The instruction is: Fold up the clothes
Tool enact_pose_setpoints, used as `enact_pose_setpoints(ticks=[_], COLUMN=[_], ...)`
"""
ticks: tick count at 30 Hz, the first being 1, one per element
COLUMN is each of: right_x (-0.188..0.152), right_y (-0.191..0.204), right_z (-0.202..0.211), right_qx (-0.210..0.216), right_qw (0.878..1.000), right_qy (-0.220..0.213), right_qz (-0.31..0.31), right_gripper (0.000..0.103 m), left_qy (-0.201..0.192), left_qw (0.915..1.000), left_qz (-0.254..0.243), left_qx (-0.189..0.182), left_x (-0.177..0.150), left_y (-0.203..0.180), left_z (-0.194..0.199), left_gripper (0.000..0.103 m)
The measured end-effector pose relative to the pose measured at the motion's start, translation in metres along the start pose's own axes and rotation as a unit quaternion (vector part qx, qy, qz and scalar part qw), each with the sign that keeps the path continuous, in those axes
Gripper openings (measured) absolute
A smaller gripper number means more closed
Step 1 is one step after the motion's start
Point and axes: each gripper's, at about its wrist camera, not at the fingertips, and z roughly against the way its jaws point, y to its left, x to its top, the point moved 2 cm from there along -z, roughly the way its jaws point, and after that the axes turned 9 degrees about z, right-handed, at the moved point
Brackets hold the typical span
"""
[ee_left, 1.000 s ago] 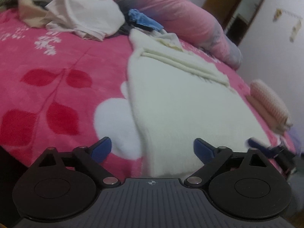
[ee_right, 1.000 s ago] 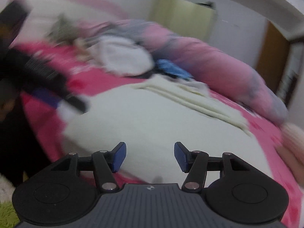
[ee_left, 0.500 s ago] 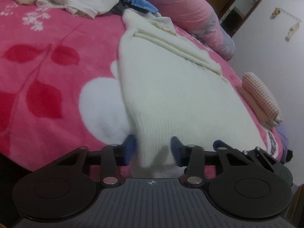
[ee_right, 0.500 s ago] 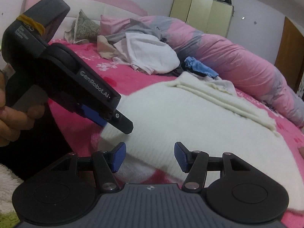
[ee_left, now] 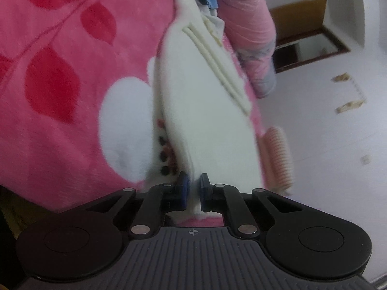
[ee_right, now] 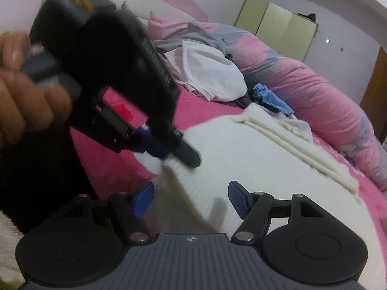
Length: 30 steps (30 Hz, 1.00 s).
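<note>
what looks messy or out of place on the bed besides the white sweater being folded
A loose heap of unfolded clothes lies crumpled near the far side of the bed, with a blue garment bunched beside it. They look tossed rather than stacked, unlike the folded pink item by the white sweater. Nothing looks damaged or spilled.

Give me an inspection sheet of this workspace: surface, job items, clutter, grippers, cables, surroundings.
Surface: pink floral blanket on a bed.
Job's things: white knit sweater spread flat, its near corner lifted.
Clutter: heap of white clothes, blue garment, rolled pink quilt, folded pink checked cloth.
Grippers: left gripper shut on the sweater's corner; right gripper open, jaws opening, sweater edge between them, pads not pressing. A hand holds the left gripper.
Cables: nothing seen.
Surroundings: white wall, green cabinet, wooden door.
</note>
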Motion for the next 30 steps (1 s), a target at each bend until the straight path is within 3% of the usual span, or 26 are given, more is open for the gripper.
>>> enact_pose_setpoints(ticks=[3,5,8,11,13,17,22,24,25,27,28,29,30], right_x=[0.0,-0.001,-0.002,-0.002,-0.001,0.0,0.003,0.002,0.0,-0.004,-0.008,-0.013,-0.018], right_y=[0.0,-0.004,-0.013,-0.02,-0.02,-0.021,-0.026,-0.028,-0.03,-0.035,-0.039,-0.043,-0.05], right_z=[-0.009,-0.011,-0.011,-0.008,-0.006,-0.002,0.001,0.001,0.003,0.01,0.016,0.022,0.029], right_qx=[-0.023,-0.033,-0.042,-0.035,-0.036,-0.037,-0.037,-0.035,-0.031,-0.032,-0.038,-0.045,-0.052], right_qw=[1.0,0.999,0.999,0.998,0.998,0.999,0.998,0.998,0.998,0.998,0.998,0.997,0.996], right_qy=[0.018,0.023,0.024,0.019,0.014,0.005,-0.009,-0.006,-0.003,-0.001,-0.004,-0.006,-0.008], right_qz=[0.0,-0.008,-0.024,-0.043,-0.041,-0.039,-0.042,-0.049,-0.053,-0.056,-0.055,-0.057,-0.065], right_gripper=[0.047,0.021,0.005,0.005,0.004,0.004,0.005,0.006,0.008,0.023,0.038,0.047,0.049], left_qy=[0.004,0.007,0.01,0.007,0.005,0.022,0.041,0.042,0.043,0.042,0.043,0.045,0.047], left_qw=[0.9996,0.9994,0.9989,0.9975,0.9963,0.9972,0.9975,0.9977,0.9977,0.9973,0.9968,0.9962,0.9955], left_qz=[0.012,0.011,0.015,0.039,0.053,0.056,0.056,0.053,0.053,0.06,0.067,0.074,0.082], left_qx=[-0.026,-0.033,-0.044,-0.059,-0.068,-0.044,-0.015,0.0,0.002,-0.002,-0.006,-0.01,-0.013], left_x=[0.004,0.005,0.005,0.011,0.015,0.018,0.019,0.02,0.021,0.022,0.024,0.026,0.028], left_y=[0.0,-0.001,-0.001,0.004,0.006,0.004,-0.001,-0.007,-0.01,-0.017,-0.02,-0.023,-0.025], left_z=[0.002,0.001,0.0,0.002,0.002,-0.011,-0.029,-0.035,-0.037,-0.037,-0.037,-0.037,-0.037], left_gripper=[0.008,0.008,0.01,0.052,0.057,0.062,0.058,0.033,0.029,0.019,0.017,0.015,0.014])
